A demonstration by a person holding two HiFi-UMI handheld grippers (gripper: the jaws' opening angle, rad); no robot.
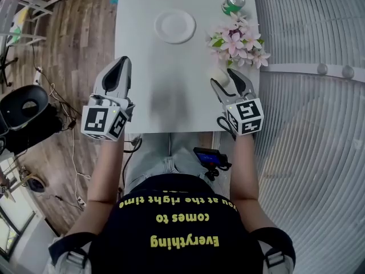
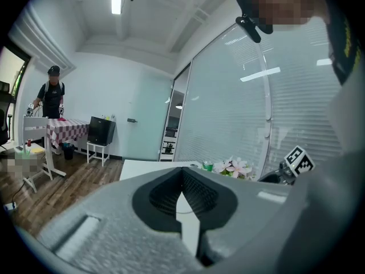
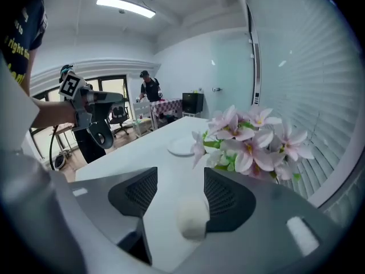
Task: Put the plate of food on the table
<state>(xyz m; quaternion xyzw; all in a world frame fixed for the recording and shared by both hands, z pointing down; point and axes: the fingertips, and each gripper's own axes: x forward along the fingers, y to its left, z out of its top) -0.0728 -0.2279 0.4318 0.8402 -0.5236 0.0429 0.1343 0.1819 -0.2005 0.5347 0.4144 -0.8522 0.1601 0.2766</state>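
My right claw (image 3: 179,181) stands wide, a white lump (image 3: 192,220) between its jaws; left claw (image 2: 182,178) pinched shut. The plate (image 1: 175,26) lies far up the tabletop (image 1: 171,96) — likely light, stiff, slick — I'd pinch its near rim.

Three cameras over one white surface (image 1: 171,90)

The head view looks steeply down from above the person, with the pink flowers (image 1: 239,40) at upper right. The camera on the left gripper (image 1: 118,64) looks nearly level, the flowers far ahead. The one on the right gripper (image 1: 224,76) tilts down, the flowers close. All three views share the flowers and the plate (image 1: 175,26).
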